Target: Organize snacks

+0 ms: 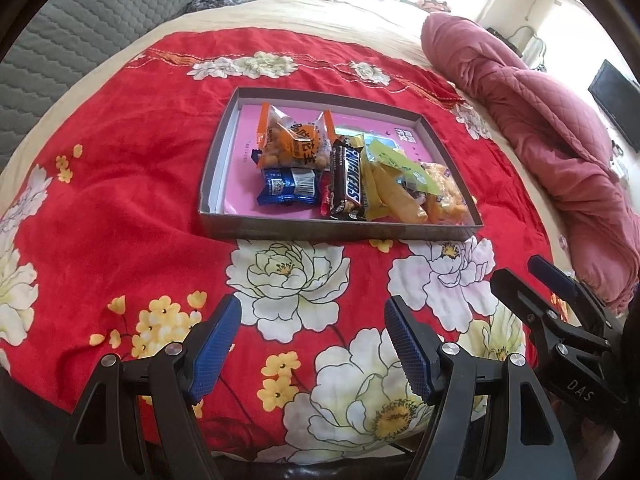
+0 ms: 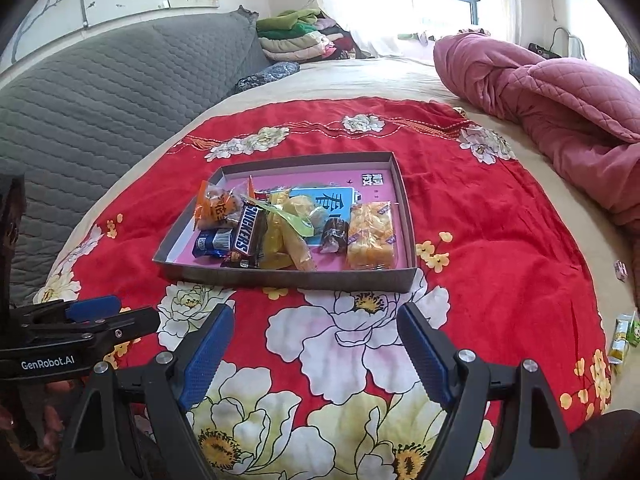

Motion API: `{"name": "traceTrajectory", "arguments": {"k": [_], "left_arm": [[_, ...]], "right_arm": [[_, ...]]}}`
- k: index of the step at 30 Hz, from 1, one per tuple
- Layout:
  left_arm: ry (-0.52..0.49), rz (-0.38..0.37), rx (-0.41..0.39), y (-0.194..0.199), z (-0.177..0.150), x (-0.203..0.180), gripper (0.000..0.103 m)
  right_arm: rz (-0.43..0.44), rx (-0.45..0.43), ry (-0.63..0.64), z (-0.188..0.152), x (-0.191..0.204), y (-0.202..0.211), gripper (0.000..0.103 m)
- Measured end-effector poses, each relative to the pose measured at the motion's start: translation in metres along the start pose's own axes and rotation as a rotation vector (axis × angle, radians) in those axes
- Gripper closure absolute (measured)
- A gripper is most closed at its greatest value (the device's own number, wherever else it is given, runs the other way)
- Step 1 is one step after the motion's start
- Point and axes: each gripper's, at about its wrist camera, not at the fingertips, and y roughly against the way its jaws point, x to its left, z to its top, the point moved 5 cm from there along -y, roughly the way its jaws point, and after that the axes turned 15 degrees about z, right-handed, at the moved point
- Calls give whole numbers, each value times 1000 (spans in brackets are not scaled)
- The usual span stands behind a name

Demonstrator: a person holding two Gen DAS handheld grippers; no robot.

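Near the shallow grey cardboard tray [image 1: 320, 234] of wrapped snacks [image 2: 244, 234], both the left hand-held gripper [image 1: 312, 354] and right hand-held gripper [image 2: 316, 354] hover open and empty.

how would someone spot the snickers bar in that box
On the red floral bedspread sits a shallow grey box lined pink. Near its front wall, between a blue wrapper and yellow packets, lies the Snickers bar: the only dark brown wrapper with bold white lettering.
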Motion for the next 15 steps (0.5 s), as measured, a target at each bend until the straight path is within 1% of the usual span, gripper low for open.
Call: {"name": "traceTrajectory", "arguments": {"k": [15], "left_arm": [[0, -1, 1, 0, -2, 0, 27]], "right_arm": [[-13, -2, -6, -1, -2, 4, 18]]}}
